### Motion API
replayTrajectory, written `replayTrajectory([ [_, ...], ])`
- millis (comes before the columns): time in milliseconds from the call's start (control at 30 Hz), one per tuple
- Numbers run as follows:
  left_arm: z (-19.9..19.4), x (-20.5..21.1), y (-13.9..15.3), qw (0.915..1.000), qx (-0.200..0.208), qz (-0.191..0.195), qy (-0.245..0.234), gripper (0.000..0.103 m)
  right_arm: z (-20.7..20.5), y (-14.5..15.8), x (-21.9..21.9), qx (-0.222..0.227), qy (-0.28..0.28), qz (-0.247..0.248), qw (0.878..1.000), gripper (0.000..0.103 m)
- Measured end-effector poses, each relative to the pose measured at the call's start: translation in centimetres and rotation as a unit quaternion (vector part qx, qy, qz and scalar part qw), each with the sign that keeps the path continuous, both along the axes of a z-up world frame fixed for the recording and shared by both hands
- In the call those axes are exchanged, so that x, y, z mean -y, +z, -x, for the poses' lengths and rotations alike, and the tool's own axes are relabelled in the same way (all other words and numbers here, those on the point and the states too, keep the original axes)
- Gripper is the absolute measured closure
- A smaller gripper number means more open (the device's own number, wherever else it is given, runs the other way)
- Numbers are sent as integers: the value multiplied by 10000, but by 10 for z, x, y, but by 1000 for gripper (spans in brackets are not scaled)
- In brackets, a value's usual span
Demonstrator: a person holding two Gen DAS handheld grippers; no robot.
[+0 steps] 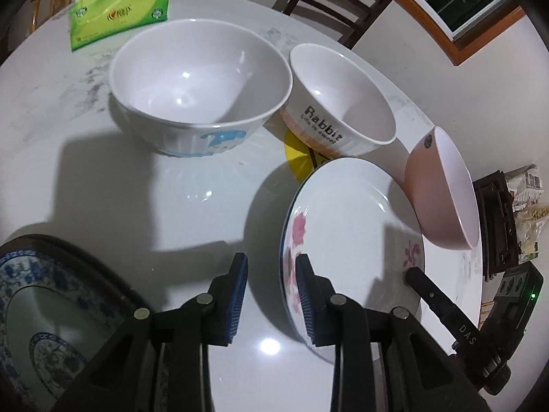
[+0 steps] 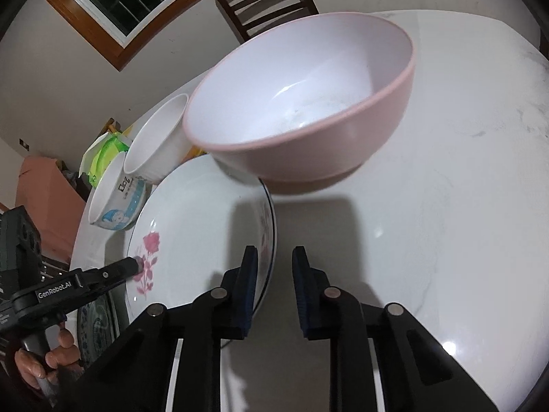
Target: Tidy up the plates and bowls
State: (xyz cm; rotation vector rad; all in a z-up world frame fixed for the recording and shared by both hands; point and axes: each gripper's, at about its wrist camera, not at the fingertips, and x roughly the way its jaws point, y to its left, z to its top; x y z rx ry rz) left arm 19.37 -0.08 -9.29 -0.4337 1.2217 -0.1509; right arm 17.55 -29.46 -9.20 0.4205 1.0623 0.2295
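A white plate with pink flowers (image 1: 346,226) lies on the white table (image 1: 103,171). My left gripper (image 1: 271,292) is open, its jaws straddling the plate's left rim. My right gripper (image 2: 274,285) is open, its jaws straddling the same plate's (image 2: 192,223) right rim. A pink bowl (image 1: 439,202) stands just beyond the plate; it also shows in the right wrist view (image 2: 308,110). A large white bowl with a blue cartoon (image 1: 202,92) and a white "Rabbit" bowl (image 1: 339,103) stand further back. A blue-patterned plate (image 1: 44,316) lies at the near left.
A green tissue box (image 1: 120,10) sits at the table's far side. A yellow mat (image 1: 302,158) lies under the Rabbit bowl. Wooden chairs (image 1: 336,7) stand beyond the table. The table edge curves off to the right (image 1: 480,274).
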Motion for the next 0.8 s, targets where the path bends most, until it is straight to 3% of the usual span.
replayTrajectory([
  [367,-10,4,-4,9999,-21,-84,-122,77,-20,-5,0,10,171,-43,9998,90],
  [500,-9,6,-6,9997,-49,-20,-220,88,-23,-6,-1,-1,227,-93,9997,93],
  [800,-3,8,-7,9994,-8,-98,-343,88,-15,-4,-3,-63,222,-91,9997,93],
])
